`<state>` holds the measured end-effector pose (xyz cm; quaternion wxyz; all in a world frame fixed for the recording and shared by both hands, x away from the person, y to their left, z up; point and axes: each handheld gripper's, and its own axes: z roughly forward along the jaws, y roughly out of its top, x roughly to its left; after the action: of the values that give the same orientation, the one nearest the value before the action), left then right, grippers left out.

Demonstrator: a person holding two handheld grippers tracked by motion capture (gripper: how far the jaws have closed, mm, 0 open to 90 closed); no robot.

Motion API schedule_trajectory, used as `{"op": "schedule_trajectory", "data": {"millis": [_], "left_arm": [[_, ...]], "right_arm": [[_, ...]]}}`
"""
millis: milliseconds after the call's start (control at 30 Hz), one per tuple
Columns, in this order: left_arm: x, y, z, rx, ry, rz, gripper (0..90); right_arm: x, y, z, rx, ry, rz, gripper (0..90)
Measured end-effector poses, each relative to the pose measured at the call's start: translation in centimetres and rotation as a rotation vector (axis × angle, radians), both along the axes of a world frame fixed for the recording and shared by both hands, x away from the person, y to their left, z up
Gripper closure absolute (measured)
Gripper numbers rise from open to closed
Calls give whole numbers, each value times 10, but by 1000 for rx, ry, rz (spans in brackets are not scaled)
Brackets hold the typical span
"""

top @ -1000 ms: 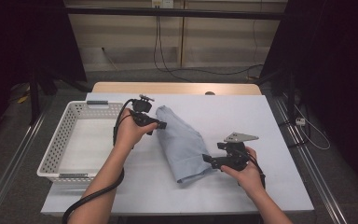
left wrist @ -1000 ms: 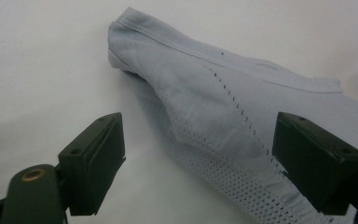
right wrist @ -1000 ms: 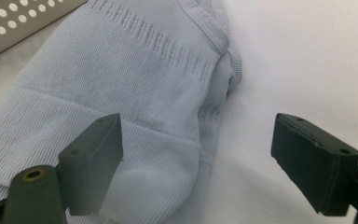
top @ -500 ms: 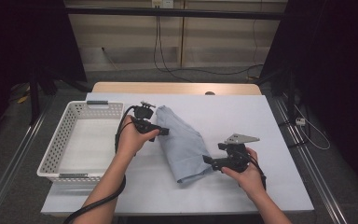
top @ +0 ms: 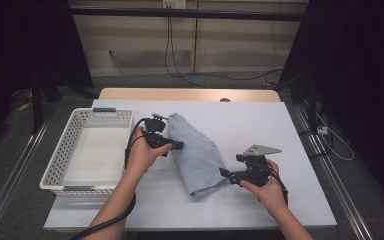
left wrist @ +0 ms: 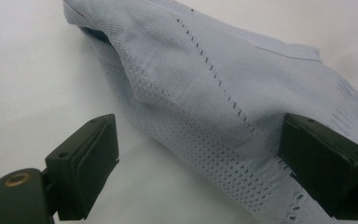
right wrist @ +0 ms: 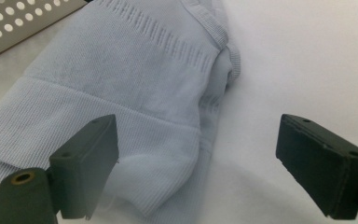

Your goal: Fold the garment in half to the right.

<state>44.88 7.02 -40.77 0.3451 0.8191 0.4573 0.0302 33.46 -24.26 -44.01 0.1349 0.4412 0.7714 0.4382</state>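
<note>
Both grippers have just been letting go: the jaws of the left gripper (top: 178, 145) and the right gripper (top: 223, 173) have been spreading over the last moment and now stand wide, released. In the left gripper view the folded pale-blue knit garment (left wrist: 223, 93) lies partly between the jaws, one pad up against the cloth at its side but not pinching it; in the right gripper view a folded corner of the garment (right wrist: 121, 107) sits by one jaw, the other jaw over bare surface. Compared with a second ago the left hand has drawn a little back toward the near edge, and the garment's far end has settled flat. I would judge a fold has just been finished and laid down, the next thing being either another fold or lifting it over to the basket.

The garment (top: 196, 152) lies diagonally around the middle of the white surface (top: 280, 125). An empty white perforated basket (top: 60, 170) sits along the left edge. Beyond the far edge is a strip of bare wood, then a dim room with cables trailing across the floor and dark curtains on both sides.
</note>
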Motion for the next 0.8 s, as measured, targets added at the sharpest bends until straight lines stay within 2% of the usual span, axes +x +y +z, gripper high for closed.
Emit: {"op": "schedule_trajectory", "data": {"millis": [200,567,800], "left_arm": [[-5,0,-1,-13,-5,-8,117],[-14,0,2,1,-10,-26,112],[-18,3,3,-5,-14,-27,111]], "right_arm": [[-2,-4,-1,0,2,-5,119],[-5,-3,-2,-1,3,8,103],[-7,-4,0,-1,0,22,86]]}}
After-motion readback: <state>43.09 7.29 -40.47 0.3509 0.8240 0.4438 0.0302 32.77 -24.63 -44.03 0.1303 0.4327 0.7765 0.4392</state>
